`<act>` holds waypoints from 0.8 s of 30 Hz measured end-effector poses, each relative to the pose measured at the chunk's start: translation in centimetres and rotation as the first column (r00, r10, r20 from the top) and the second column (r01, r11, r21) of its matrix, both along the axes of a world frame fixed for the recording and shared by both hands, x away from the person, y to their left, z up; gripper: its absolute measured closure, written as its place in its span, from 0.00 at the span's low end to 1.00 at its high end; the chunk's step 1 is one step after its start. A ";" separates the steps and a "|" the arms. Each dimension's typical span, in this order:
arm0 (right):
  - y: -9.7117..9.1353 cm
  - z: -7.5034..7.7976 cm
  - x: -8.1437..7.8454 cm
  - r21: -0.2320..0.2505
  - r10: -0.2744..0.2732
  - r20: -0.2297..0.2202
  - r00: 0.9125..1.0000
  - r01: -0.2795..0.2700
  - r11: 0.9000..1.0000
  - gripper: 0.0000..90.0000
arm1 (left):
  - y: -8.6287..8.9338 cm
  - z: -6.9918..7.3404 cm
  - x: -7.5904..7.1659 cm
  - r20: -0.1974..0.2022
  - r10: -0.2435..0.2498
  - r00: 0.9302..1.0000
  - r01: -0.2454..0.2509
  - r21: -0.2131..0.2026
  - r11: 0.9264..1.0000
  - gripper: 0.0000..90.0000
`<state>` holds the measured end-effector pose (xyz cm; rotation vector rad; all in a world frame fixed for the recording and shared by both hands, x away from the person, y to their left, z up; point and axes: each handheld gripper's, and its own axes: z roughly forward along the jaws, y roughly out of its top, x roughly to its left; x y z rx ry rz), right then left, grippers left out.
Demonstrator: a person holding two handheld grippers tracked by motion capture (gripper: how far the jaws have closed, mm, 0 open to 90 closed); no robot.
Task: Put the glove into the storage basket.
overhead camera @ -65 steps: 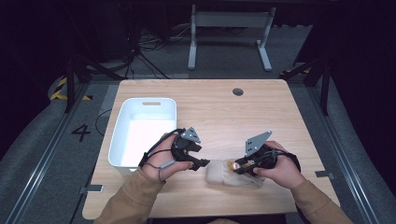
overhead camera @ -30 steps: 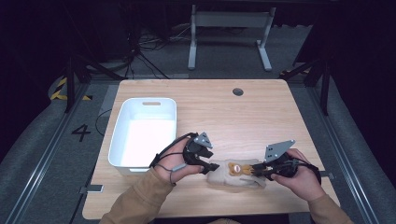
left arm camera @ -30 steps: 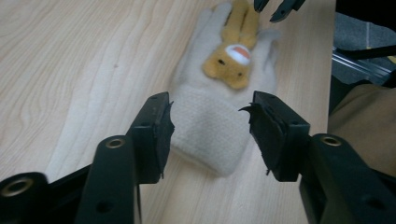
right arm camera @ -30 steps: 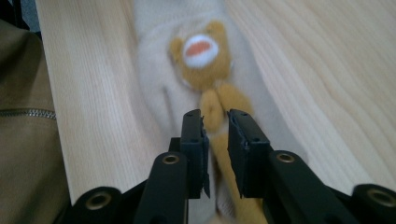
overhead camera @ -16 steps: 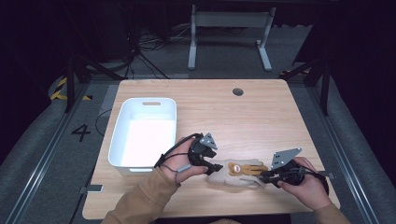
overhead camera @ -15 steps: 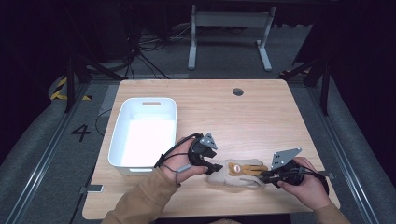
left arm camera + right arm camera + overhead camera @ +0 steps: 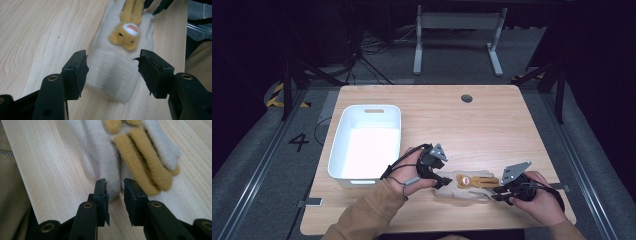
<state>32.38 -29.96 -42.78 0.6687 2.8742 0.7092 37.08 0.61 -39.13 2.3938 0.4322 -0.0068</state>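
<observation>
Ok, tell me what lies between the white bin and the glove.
In the high view, the left gripper and its hand lie between the white bin and the glove.

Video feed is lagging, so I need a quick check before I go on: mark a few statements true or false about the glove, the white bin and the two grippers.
1. The glove lies flat on the table. True.
2. The glove is inside the white bin. False: it lies on the wood to the right of the bin.
3. The left gripper has its jaws on either side of the glove's cuff. True.
4. The right gripper is at the cuff too. False: it is at the fingertip end.
5. The glove bears a yellow-brown animal figure. True.
</observation>
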 end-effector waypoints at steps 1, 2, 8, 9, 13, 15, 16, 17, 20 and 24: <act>0.0 0.0 0.0 0.000 0.000 0.000 1.000 0.000 1.000 0.80 | 0.0 0.0 0.0 0.000 0.000 1.000 0.000 0.000 1.000 0.46; 0.0 -0.1 0.0 -0.005 0.004 -0.003 1.000 -0.004 1.000 0.80 | -0.1 0.0 0.0 0.002 -0.006 1.000 0.006 0.001 1.000 0.46; 0.0 0.4 -0.3 0.014 0.003 -0.019 1.000 -0.003 1.000 0.79 | -0.1 0.0 -0.1 -0.003 -0.008 1.000 0.008 0.003 1.000 0.45; 0.1 0.3 -0.3 0.010 0.012 -0.030 0.999 -0.012 1.000 0.78 | -0.2 0.0 -0.1 -0.004 -0.012 1.000 0.012 0.006 1.000 0.45; 0.5 -0.4 -0.3 -0.031 0.020 -0.037 0.999 -0.021 0.999 0.82 | -0.2 0.0 -0.2 -0.005 -0.014 1.000 0.014 0.010 1.000 0.45; 0.5 -0.6 -0.2 -0.049 0.005 -0.035 0.999 -0.007 0.999 0.88 | -0.2 0.0 -0.2 -0.004 -0.015 1.000 0.015 0.010 1.000 0.45; 0.4 -0.6 -0.2 -0.045 -0.006 -0.032 0.999 0.004 0.999 0.94 | -0.2 0.0 -0.2 -0.008 -0.012 1.000 0.012 0.008 1.000 0.45; 0.4 -0.6 -0.2 -0.045 -0.006 -0.032 0.999 0.004 0.999 0.94 | -0.2 0.0 -0.2 -0.008 -0.012 1.000 0.012 0.008 1.000 0.45; 0.0 0.0 -0.2 -0.043 -0.025 -0.007 1.000 0.025 0.999 0.97 | -0.3 -0.1 -0.2 -0.004 -0.016 1.000 0.016 0.011 1.000 0.45; -0.4 0.8 -0.2 -0.043 -0.046 0.065 0.997 0.049 0.998 0.97 | -0.3 -0.1 -0.2 -0.002 -0.018 1.000 0.018 0.011 1.000 0.45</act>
